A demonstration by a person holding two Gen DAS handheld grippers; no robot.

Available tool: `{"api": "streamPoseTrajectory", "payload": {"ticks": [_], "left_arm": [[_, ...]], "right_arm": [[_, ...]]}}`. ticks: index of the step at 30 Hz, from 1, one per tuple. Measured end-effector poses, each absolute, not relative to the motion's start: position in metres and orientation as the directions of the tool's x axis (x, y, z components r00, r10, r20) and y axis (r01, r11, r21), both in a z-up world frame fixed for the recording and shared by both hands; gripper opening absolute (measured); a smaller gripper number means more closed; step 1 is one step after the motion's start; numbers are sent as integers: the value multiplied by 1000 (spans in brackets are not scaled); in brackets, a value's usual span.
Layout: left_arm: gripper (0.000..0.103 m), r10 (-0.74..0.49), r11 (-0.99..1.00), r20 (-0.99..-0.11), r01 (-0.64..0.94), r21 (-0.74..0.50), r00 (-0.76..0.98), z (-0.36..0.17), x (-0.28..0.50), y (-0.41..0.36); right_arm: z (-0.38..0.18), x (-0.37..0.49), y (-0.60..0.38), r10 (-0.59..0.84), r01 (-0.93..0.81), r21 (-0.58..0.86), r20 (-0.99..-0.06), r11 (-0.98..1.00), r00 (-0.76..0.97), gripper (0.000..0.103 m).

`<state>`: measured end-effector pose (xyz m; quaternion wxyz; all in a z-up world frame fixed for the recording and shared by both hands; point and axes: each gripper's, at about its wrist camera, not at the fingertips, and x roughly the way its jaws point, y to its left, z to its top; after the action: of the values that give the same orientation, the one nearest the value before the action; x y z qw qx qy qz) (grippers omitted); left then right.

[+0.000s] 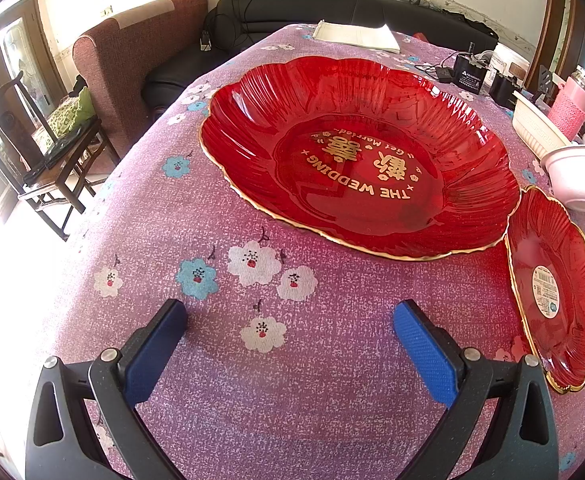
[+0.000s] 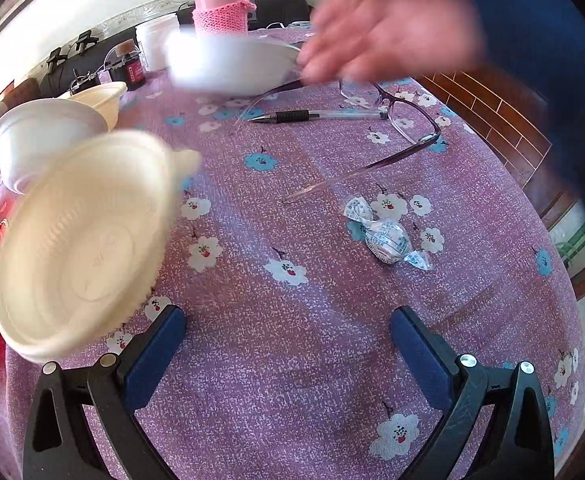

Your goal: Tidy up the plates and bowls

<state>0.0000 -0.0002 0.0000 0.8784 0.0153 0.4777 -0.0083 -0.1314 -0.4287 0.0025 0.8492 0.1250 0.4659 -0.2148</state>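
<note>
Hovering: I hold both grippers over the tabletop, gripping nothing.
Left gripper (image 1: 290, 338): jaws spread wide, blue pads facing bare cloth near the table's near edge.
Right gripper (image 2: 288, 338): jaws spread wide too, empty, above bare cloth.
Plates: a big red plate (image 1: 356, 152) with gold lettering sits mid-table, ahead of my left gripper; a small red plate (image 1: 560, 292) lies just beside it toward the right edge.
Bowls: a cream bowl (image 2: 80, 244), blurred and tilted, shows to the left in my right view; I cannot tell whether it rests on anything. A white bowl (image 2: 44, 140) sits behind it, another cream one beyond. A blurred hand (image 2: 384, 24) is at a wide white bowl (image 2: 232, 66) near the far edge.
Risk: I judge the tilted cream bowl may tip or roll onto the small red plate. The hand crosses my right gripper's path; reaching now could strike it. Glasses (image 2: 396, 120), a pen (image 2: 320, 115) and a candy (image 2: 386, 238) lie ahead and could be swept off.
Surface: purple floral tablecloth (image 1: 220, 380), soft, likely to drag under a sliding plate.
Room: black sofa (image 1: 332, 12), brown armchair, wooden chair, bright windows.
</note>
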Motion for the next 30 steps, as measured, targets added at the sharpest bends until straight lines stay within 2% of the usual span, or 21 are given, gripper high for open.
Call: {"api": "streamPoseTrajectory", "payload": {"ticks": [23,27,30], "left_arm": [[103,19,1000,-839,0,23,544,1,-1,-1],[103,-20,999,-852,42,3,522,3,-3,0],[103,-100,995,-850,53,-84,518,7,-15,10]], "right_arm": [[3,-132,-427,-247,479,12,-845,878,474,102],[3,-131,-426,-258,496,9,-846,868,467,102],[5,-130,-431,-184,431,23,-883,902,432,102]]}}
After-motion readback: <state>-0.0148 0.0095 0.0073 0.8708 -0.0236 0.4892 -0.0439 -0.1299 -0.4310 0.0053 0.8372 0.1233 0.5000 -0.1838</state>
